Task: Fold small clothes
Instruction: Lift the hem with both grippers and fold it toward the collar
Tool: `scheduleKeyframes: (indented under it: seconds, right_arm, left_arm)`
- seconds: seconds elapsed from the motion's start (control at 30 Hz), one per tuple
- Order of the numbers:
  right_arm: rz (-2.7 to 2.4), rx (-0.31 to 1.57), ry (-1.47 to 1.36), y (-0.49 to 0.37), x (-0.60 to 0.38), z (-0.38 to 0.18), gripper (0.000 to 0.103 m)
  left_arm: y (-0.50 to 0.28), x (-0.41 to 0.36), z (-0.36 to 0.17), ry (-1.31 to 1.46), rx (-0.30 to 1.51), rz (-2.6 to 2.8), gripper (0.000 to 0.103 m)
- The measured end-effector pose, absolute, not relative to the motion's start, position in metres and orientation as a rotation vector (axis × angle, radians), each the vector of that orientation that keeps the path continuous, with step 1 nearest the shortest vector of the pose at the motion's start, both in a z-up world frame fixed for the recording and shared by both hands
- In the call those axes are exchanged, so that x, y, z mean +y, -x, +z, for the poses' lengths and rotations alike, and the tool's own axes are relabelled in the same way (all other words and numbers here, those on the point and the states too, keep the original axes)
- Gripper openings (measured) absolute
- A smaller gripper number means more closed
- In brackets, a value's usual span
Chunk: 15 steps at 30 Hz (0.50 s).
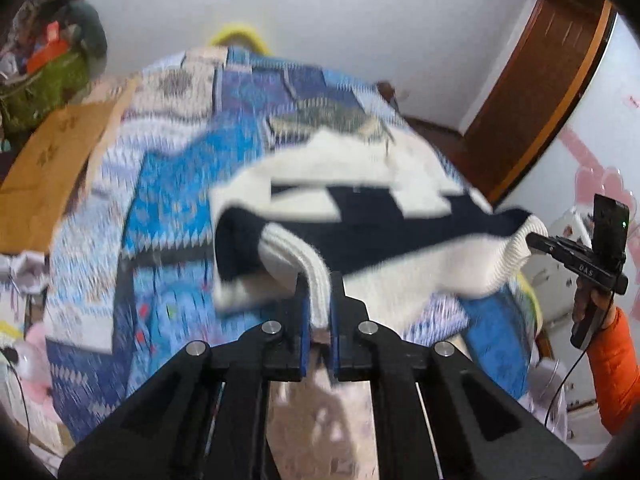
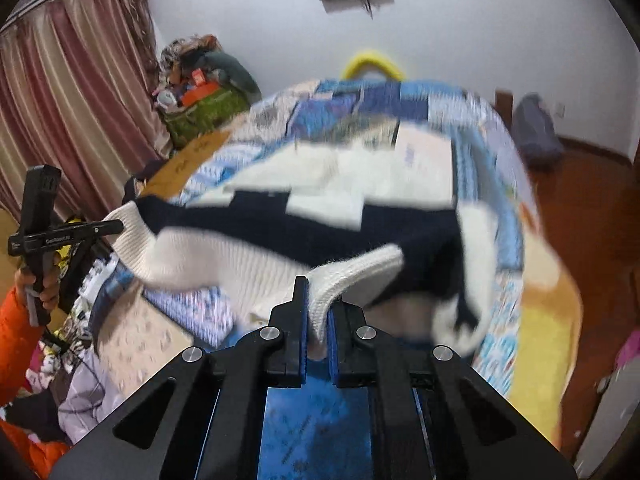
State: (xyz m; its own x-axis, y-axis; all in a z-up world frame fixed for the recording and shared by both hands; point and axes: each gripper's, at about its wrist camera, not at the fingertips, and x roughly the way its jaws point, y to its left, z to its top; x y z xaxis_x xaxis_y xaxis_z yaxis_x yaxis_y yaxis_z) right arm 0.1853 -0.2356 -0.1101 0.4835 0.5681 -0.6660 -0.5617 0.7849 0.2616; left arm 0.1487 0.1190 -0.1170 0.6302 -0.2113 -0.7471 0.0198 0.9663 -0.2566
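Both grippers are carrying the small navy-and-cream knitted sweater above the bed with the blue patchwork quilt, and the picture is smearing with motion. The left gripper is pinching a cream ribbed edge between its blue-padded jaws, which are squeezed down narrow on the knit. The right gripper is doing likewise, its jaws nipped tight on another stretch of ribbed cream band. In the left wrist view the right gripper is showing at the far side, its tip buried in the cream rib, an orange-sleeved arm behind it.

The sweater is hanging stretched between the two holds, its far part possibly trailing on the quilt, though the blur is making that hard to call. This looks like the fold itself: the ribbed edge is lifted and appears to be travelling over the body of the garment.

Next, the move is calling for both grips to travel level and together, lay the edge flat and square on the far part, and only then let go. A brown cardboard sheet is lying at the bed's edge, well apart.
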Motion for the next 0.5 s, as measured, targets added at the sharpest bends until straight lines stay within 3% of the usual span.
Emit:
scheduleKeyframes:
  seconds: [0.27,0.5]
  right_arm:
    - [0.596,0.689,0.002,-0.230,-0.236,-0.074,0.006]
    - [0.542,0.749,-0.028,-0.288,-0.237,-0.092,0.006]
  left_arm:
    - [-0.200,0.142,-0.079,0.236,0.771,0.017,0.006]
    - [-0.263,0.158,-0.100,0.216,0.815,0.091,0.006]
